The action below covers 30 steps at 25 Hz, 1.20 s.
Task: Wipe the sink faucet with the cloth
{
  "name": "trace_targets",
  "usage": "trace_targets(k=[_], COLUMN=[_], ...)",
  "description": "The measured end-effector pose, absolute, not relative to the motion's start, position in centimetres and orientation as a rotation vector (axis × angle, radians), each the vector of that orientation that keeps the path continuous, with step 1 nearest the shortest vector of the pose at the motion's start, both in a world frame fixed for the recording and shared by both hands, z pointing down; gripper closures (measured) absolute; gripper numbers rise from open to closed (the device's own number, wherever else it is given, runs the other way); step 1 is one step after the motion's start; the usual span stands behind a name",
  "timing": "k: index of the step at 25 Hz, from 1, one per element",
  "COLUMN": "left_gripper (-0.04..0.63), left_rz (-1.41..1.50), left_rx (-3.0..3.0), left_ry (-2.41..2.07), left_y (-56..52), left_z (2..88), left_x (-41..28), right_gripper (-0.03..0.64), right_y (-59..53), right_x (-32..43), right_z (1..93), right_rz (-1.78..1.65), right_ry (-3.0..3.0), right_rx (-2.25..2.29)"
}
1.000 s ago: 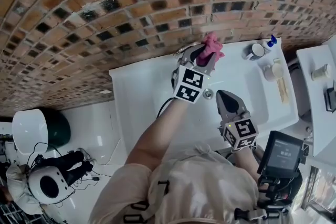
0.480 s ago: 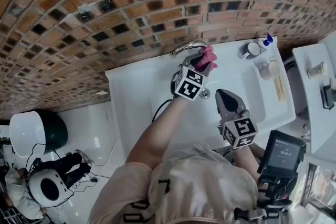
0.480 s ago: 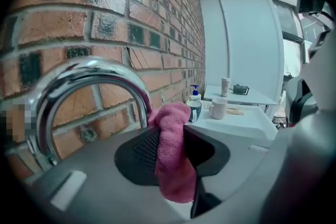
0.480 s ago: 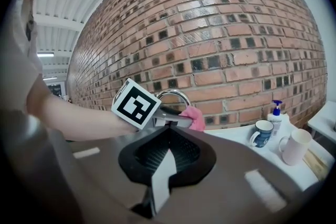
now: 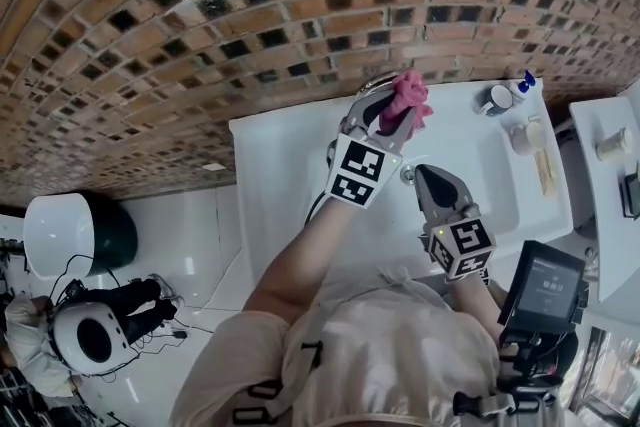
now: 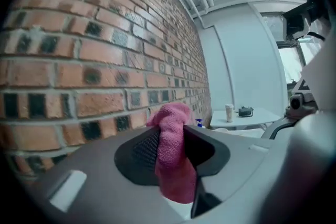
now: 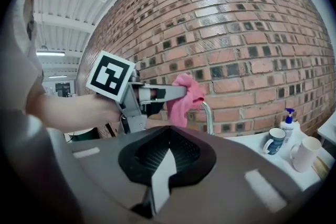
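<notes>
Left gripper view: pink cloth (image 6: 171, 165) pinched in left claw (image 6: 168, 131), bunched end beyond it; right claw (image 7: 169, 134) pressed together.

The cloth (image 5: 408, 95) lies against the faucet (image 7: 209, 114) behind the sink (image 5: 272, 177), mug (image 5: 496, 99) farther right.

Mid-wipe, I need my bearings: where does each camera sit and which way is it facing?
Head view: on the person's head, steeply down on the sink, left gripper, right gripper, a forearm, torso.
Left gripper view: on that gripper, facing along the brick wall; own jaws clamp the cloth.
Right gripper view: on that gripper, facing the faucet; own jaws together, empty.
Shared: all three show the cloth.
</notes>
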<state>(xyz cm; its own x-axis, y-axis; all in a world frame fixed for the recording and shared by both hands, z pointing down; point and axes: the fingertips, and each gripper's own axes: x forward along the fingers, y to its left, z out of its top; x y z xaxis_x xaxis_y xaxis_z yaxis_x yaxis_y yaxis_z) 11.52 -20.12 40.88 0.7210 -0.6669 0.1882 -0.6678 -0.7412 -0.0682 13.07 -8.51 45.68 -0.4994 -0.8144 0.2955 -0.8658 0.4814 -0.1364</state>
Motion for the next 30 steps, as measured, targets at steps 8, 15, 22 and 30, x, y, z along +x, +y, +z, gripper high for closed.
trace_targets(k=[8,15,22,30], left_gripper=[0.471,0.471,0.471,0.471], left_rz=[0.342,0.448,0.535,0.708], left_rx=[2.764,2.517,2.312,2.192], left_ry=[-1.520,-1.649,-1.676,-1.564], left_y=[-16.0,-11.6,-7.9,-6.2], left_z=[41.0,47.5,53.9,63.2], left_x=[-2.3,-12.8,-19.6,-21.3], right_gripper=[0.632,0.632,0.632,0.632], right_y=[-6.2,-4.2,-3.6,-3.9], right_x=[4.9,-2.5,-6.3,-8.6], right_z=[44.9,45.1,45.9,46.6], right_rz=[0.368,0.346,0.373,0.365], right_ry=[-2.627,-2.682,-2.672,-2.650], right_rx=[1.244,1.061,1.001,0.957])
